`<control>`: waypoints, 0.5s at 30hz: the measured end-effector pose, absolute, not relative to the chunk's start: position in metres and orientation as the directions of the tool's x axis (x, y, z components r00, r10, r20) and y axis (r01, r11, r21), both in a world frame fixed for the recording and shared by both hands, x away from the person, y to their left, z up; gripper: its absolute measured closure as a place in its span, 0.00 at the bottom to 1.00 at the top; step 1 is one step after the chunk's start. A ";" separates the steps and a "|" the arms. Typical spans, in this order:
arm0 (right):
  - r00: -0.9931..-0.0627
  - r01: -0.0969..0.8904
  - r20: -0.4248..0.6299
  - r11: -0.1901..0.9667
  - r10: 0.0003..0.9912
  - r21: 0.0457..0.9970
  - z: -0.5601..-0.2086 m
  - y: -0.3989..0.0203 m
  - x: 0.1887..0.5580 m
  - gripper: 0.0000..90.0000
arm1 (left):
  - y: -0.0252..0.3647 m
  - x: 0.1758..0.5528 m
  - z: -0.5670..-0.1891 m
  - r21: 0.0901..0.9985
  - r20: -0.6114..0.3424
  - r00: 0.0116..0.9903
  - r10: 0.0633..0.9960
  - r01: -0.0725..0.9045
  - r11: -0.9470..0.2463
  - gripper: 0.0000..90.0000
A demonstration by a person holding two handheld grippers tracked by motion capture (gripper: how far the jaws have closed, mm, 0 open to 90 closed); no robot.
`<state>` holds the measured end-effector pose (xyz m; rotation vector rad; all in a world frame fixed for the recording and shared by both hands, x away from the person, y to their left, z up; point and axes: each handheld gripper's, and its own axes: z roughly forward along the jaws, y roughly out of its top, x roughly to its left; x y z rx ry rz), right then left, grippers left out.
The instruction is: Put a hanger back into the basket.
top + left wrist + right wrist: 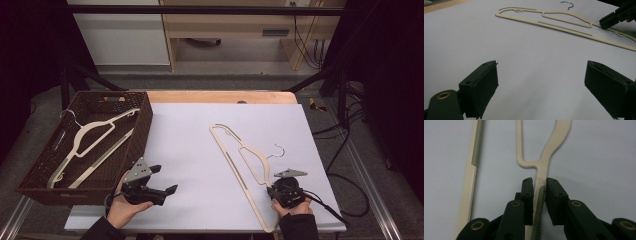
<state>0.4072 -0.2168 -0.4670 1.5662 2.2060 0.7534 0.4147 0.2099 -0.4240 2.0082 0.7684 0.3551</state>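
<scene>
Right gripper (pixel 539 185): jaws clamped on cream hanger (pixel 240 155) arm, its long axis running ahead; left gripper (pixel 159 179), jaws wide, farther off.

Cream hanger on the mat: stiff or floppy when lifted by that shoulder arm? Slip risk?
The hanger looks thin and flat, so probably light and slightly springy. The right gripper clamps one arm off-centre, so it will likely droop or swing. The ribbed strip between the jaws should limit slipping.
</scene>
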 end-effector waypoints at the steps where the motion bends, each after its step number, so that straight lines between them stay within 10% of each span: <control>1: -0.334 0.764 0.027 0.254 0.942 0.593 -0.468 -0.216 0.407 0.84 | 0.210 0.415 -0.424 0.845 -0.053 0.764 0.643 0.377 -0.379 0.13; 15: -0.372 0.747 0.024 0.284 0.928 0.600 -0.467 -0.210 0.409 0.88 | 0.209 0.415 -0.425 0.843 -0.053 0.764 0.643 0.380 -0.381 0.13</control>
